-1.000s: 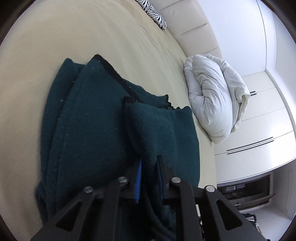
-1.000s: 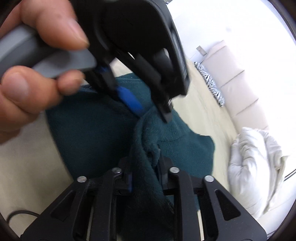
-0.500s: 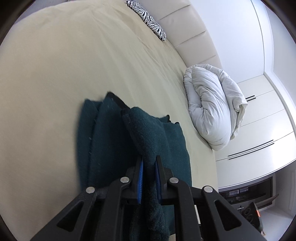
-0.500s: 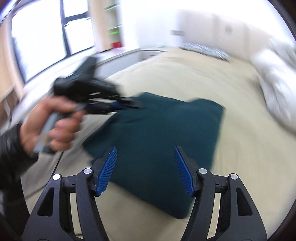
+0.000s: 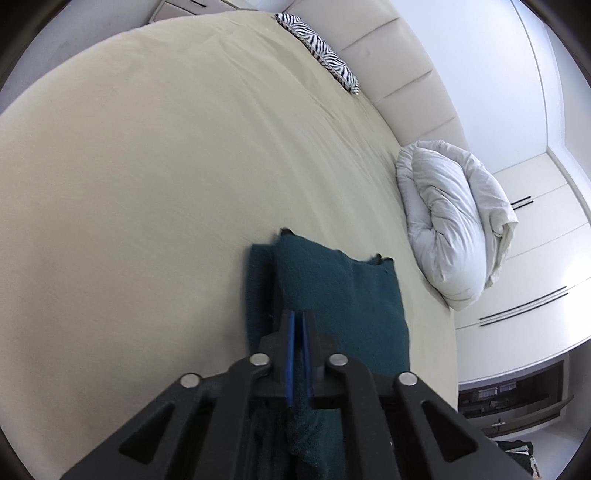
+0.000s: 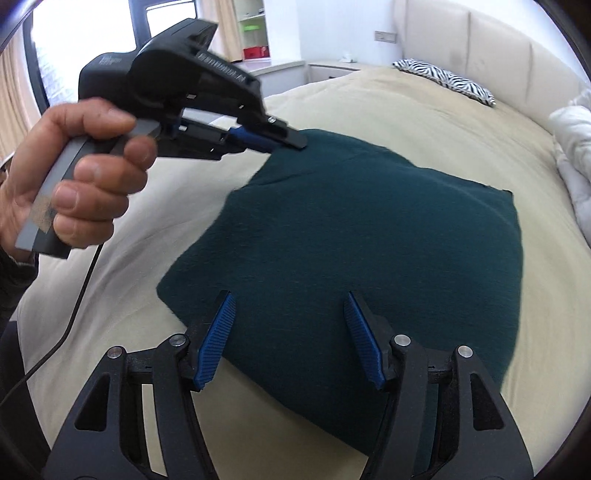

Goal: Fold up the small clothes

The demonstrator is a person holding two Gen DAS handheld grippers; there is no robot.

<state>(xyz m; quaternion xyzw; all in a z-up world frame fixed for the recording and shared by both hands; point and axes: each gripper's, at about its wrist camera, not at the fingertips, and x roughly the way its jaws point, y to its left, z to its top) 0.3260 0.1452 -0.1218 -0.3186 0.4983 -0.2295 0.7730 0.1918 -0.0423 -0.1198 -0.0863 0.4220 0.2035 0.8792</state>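
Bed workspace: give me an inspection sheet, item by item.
Surface: beige bed sheet, smooth.
Job's things: dark green fleece garment, folded, lying on the sheet, one corner lifted.
Clutter: rolled white duvet at the bed's edge; zebra-print pillow near the padded headboard.
Grippers: left gripper shut on the garment's corner, held in a hand; right gripper over the garment, pads apart, nothing between them.
Cables: black cable hanging from the left gripper's handle across the sheet.
Surroundings: white wardrobe; window and shelves beyond the bed.
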